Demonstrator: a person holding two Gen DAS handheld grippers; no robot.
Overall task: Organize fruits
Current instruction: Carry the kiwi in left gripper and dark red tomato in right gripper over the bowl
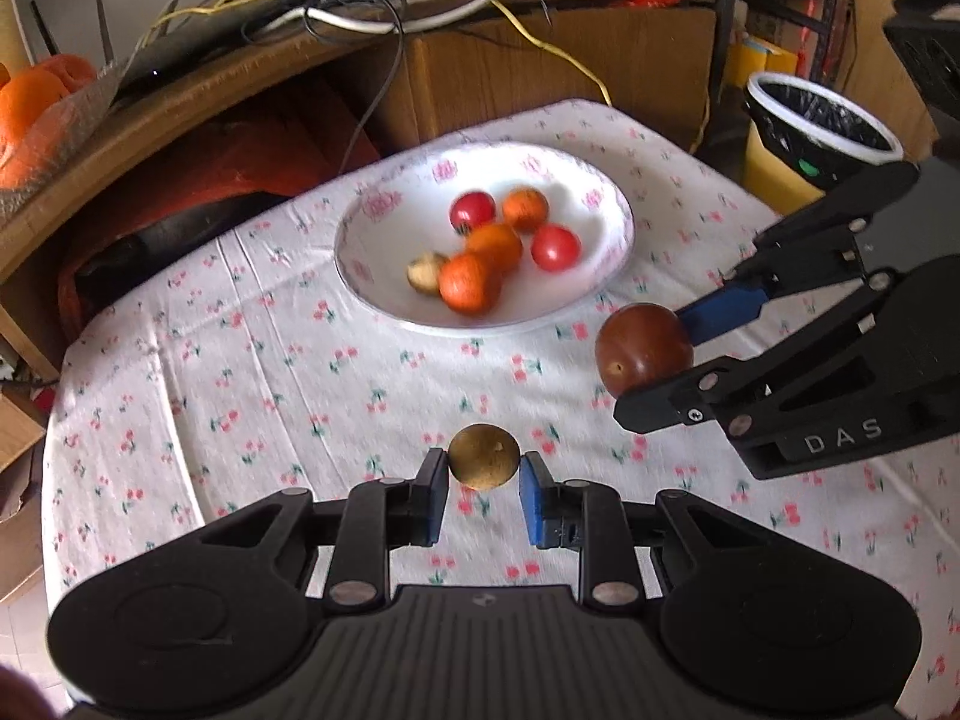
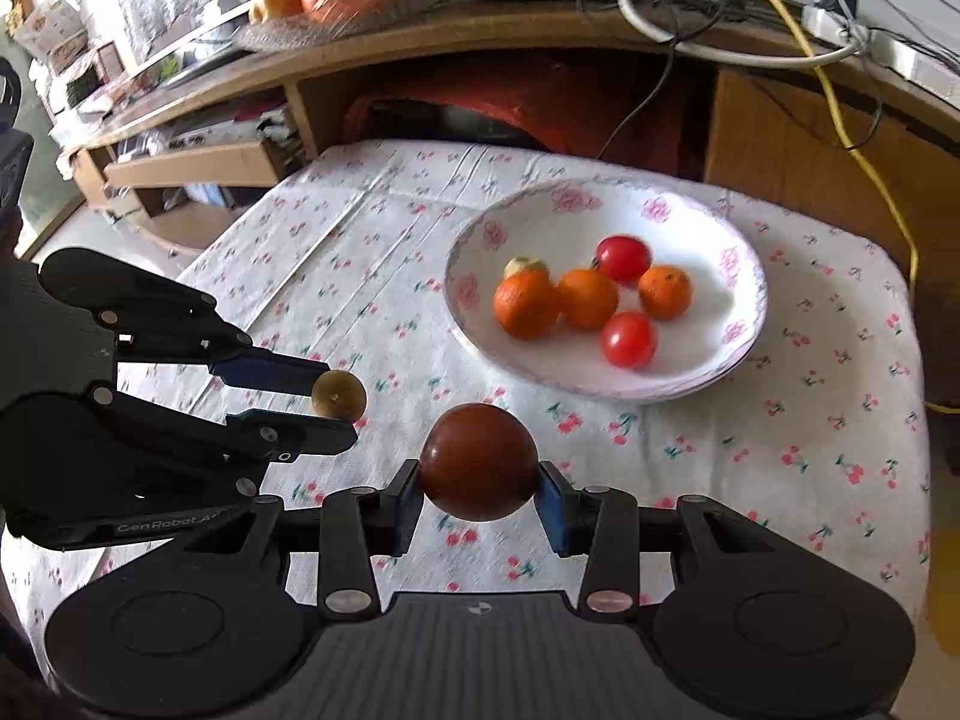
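Brown fruit [image 1: 483, 457]: small and round, pinched between the blue pads of the left gripper [image 1: 483, 483], held above the cloth at 6 o'clock from the bowl in the left wrist view.
Dark tomato [image 2: 478, 461]: clamped between the pads of the right gripper [image 2: 478, 501], held above the cloth at 7 o'clock from the bowl in the right wrist view.
Left gripper: narrow, jaws closed onto the brown fruit from both sides.
Right gripper: about half open, filled by the dark tomato.
Bowl [image 1: 384, 294]: white with pink flowers on the rim; it holds three oranges, two red tomatoes and one small pale fruit, bunched near the middle.
Room in bowl: bare white floor at 9 and 3 o'clock of the pile.
Cloth [image 1: 252, 372]: white with cherry print; bare between grippers and bowl, and wide open to 9 o'clock of the bowl.
Edges: the cloth drops off just beyond the bowl at 12 o'clock; a wooden shelf [image 2: 540, 30] with cables runs behind.
Bin [image 1: 822, 120]: black liner, white rim, at 2 o'clock beyond the table corner.
Writing: "DAS" on the right gripper; "GenRobot" on the left, the rest unreadable.
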